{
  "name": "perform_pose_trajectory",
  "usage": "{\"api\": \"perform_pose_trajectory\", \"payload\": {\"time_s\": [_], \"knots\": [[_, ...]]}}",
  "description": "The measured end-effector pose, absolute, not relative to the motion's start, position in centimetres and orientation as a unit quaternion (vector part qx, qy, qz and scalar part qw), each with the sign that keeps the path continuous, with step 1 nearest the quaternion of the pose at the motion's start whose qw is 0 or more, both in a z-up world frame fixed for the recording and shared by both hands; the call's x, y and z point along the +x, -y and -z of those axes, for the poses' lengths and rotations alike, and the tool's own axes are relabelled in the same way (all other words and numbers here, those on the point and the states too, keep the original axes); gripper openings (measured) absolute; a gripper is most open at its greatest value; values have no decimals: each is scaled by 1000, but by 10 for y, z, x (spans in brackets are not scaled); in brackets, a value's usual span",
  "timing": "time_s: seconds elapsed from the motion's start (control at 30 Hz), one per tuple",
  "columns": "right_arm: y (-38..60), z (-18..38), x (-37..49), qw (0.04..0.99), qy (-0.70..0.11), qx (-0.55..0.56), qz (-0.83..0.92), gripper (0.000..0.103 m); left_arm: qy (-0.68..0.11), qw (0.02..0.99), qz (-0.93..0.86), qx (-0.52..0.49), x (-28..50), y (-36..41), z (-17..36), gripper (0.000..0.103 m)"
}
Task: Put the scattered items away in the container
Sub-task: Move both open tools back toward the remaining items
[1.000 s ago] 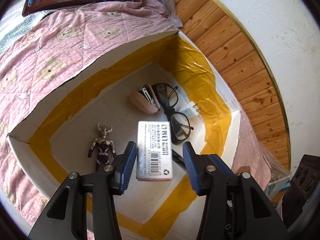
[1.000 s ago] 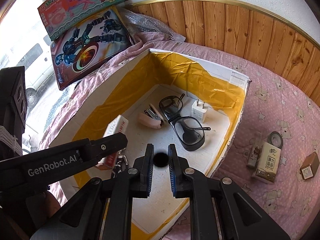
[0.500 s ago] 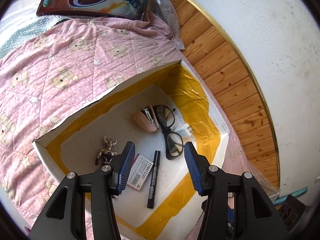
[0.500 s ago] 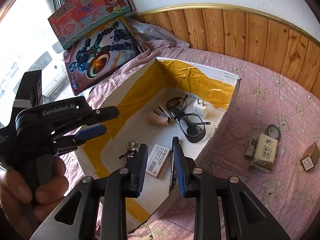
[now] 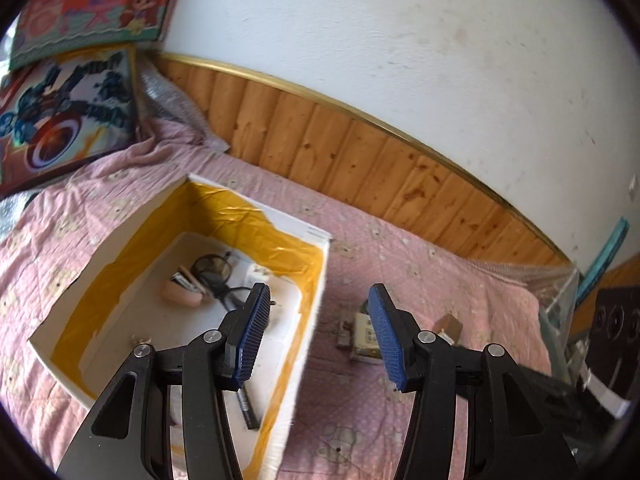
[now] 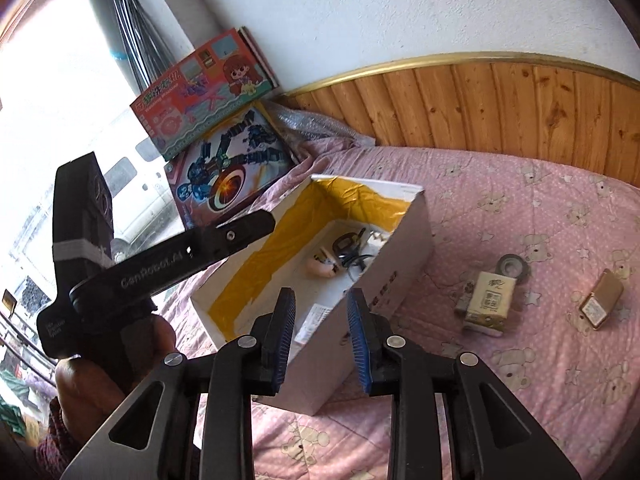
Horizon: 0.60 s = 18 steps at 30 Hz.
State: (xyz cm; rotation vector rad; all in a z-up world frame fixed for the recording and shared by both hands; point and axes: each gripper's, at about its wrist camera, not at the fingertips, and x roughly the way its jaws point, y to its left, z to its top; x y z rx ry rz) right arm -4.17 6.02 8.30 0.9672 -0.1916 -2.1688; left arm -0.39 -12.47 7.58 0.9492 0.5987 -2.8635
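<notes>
A white cardboard box (image 5: 120, 236) (image 6: 404, 248) lined with yellow tape sits on the pink bed cover. Inside lie black glasses (image 5: 214, 276) (image 6: 348, 246), a pink stapler (image 5: 180, 294), a black marker (image 5: 246, 404) and a white card (image 6: 312, 320). Outside, to its right, lie a cream carton (image 6: 490, 304) (image 5: 366, 334), a roll of tape (image 6: 512, 266), a small grey item (image 5: 343, 334) and a gold box (image 6: 604, 298). My left gripper (image 5: 316, 336) is open and empty above the box's right wall. My right gripper (image 6: 320, 340) is open and empty above the box's near corner.
Two toy game boxes (image 6: 208, 92) (image 5: 60, 112) lean against the wall at the bed's far left, with bubble wrap (image 5: 176, 112) beside them. Wood panelling (image 5: 360, 152) runs along the wall. The hand-held left gripper (image 6: 168, 264) shows at the left in the right wrist view.
Both grippers have lifted up and back from the box. The right gripper, shut on the marker a second ago, has opened; the marker and the card now lie in the box.
</notes>
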Motion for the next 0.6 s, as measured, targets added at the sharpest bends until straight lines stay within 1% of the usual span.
{"api": "perform_pose_trajectory", "payload": {"time_s": [0.03, 0.13, 0.2, 0.27, 0.33, 0.4, 0.5, 0.6], "knots": [[-73, -81, -44, 360, 85, 373, 851, 34, -179, 21, 933, 312, -7, 114, -75, 54], [-106, -69, -58, 319, 116, 377, 862, 37, -145, -4, 933, 329, -17, 86, -69, 55], [-120, -56, -70, 291, 122, 390, 865, 37, -135, -14, 930, 343, -24, 74, -63, 55], [-126, -40, -80, 266, 120, 409, 864, 41, -137, -20, 925, 353, -30, 68, -58, 55], [-127, -20, -91, 241, 112, 429, 863, 55, -151, -18, 922, 357, -34, 69, -54, 55], [-123, -2, -102, 218, 94, 445, 863, 61, -167, -18, 919, 357, -39, 72, -51, 55], [-112, 23, -125, 205, 71, 465, 858, 63, -177, -29, 918, 354, -50, 69, -46, 55], [-91, 43, -147, 209, 50, 479, 851, 68, -164, -42, 920, 352, -65, 59, -42, 55]]}}
